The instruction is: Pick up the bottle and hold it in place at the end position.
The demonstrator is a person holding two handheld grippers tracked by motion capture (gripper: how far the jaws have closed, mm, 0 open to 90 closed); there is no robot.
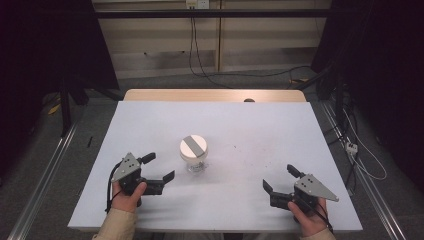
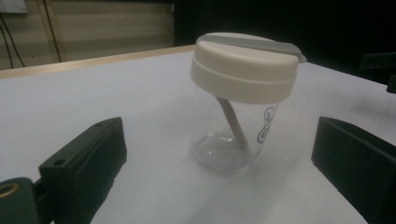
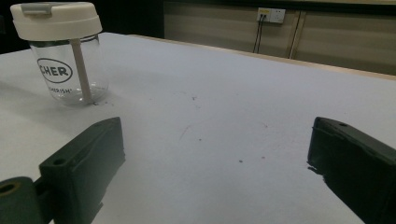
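Observation:
A clear cup (image 1: 193, 152) with a cream lid and a grey flip tab stands upright near the middle of the white table. In the left gripper view the cup (image 2: 243, 98) is close ahead, with a straw leaning inside it. The right gripper view has the cup (image 3: 63, 51) far off at upper left, printed lettering facing the camera. My left gripper (image 1: 159, 167) rests on the table to the left of the cup, jaws open and empty. Nearer the front right edge, my right gripper (image 1: 280, 179) is open too, nothing between its jaws.
The white table top (image 1: 260, 130) has a wooden strip along its far edge. Cables (image 1: 200, 60) run over the floor behind the table. Metal rails (image 1: 45, 170) flank the table on both sides.

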